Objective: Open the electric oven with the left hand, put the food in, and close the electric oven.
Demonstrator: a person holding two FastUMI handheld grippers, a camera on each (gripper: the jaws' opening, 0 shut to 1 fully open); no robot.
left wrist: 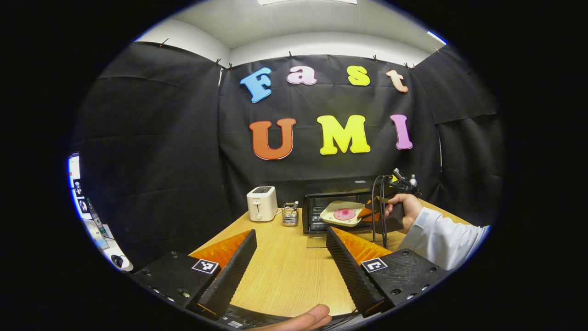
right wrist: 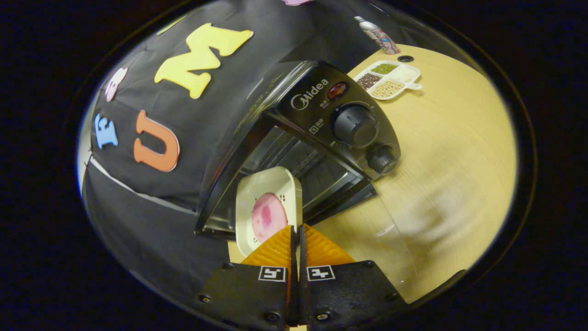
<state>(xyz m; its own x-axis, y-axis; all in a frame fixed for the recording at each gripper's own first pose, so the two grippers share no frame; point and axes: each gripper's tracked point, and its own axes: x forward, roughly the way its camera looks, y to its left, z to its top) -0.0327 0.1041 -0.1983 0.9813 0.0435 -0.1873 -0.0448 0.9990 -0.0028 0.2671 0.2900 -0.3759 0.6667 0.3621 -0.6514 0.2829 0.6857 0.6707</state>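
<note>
The black electric oven [right wrist: 321, 115] stands with its glass door [right wrist: 390, 243] folded down flat onto the table. My right gripper [right wrist: 296, 229] is shut on the near rim of a cream plate [right wrist: 257, 193] carrying a round pink slice of food [right wrist: 268, 216]. The plate's far end reaches into the oven's mouth. In the left gripper view the oven [left wrist: 314, 209] is at the back of the table, with the plate [left wrist: 333, 215] and the right gripper [left wrist: 369, 213] in front of its opening. My left gripper [left wrist: 290, 234] hangs open over the table, well short of the oven.
A white toaster [left wrist: 262, 203] and a small metal utensil rack [left wrist: 290, 214] stand left of the oven. Beyond the oven lie a divided tray of grains [right wrist: 388, 80] and a bottle [right wrist: 379, 37]. The wooden table [left wrist: 285, 271] stretches toward me. A sleeved arm [left wrist: 441, 236] reaches in from the right.
</note>
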